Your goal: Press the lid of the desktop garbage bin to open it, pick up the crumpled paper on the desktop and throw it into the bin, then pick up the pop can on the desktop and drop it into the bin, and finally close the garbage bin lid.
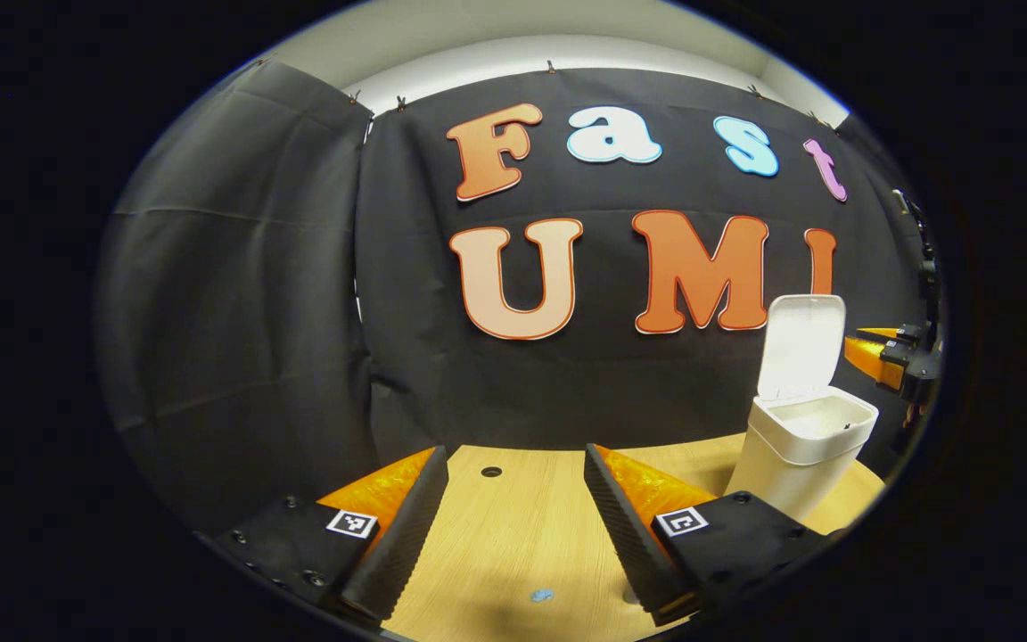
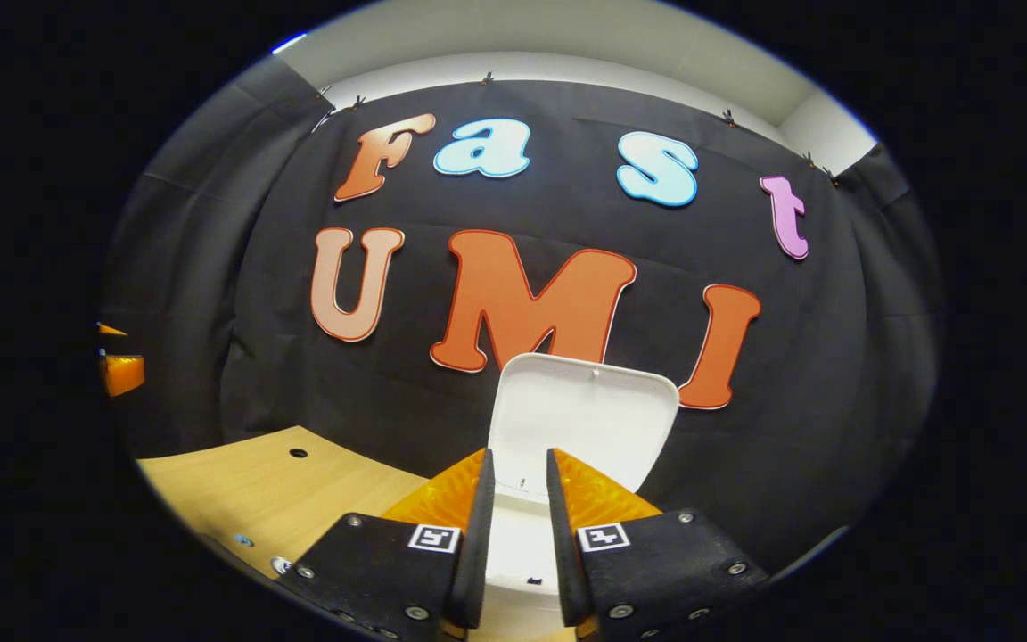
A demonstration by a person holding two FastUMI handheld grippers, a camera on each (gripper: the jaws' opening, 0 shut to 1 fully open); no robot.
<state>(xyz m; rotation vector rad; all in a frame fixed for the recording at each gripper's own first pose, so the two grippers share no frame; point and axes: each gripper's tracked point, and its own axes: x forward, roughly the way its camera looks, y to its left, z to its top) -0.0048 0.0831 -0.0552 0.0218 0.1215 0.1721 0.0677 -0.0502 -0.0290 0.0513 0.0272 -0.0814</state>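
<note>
Hovering: R tongs (image 2: 518, 499) narrow gap, over open bin (image 2: 580, 419) | L tongs (image 1: 513, 517) wide apart, bin to right

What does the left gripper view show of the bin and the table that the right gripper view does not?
Left gripper view: the bin's whole body from the side, the right gripper beside its lid, and a small blue scrap on the table. Right gripper view: the lid's inner face head-on, with the right gripper's fingers close together above the bin's mouth. Both: the lid up, the table and its hole.
</note>
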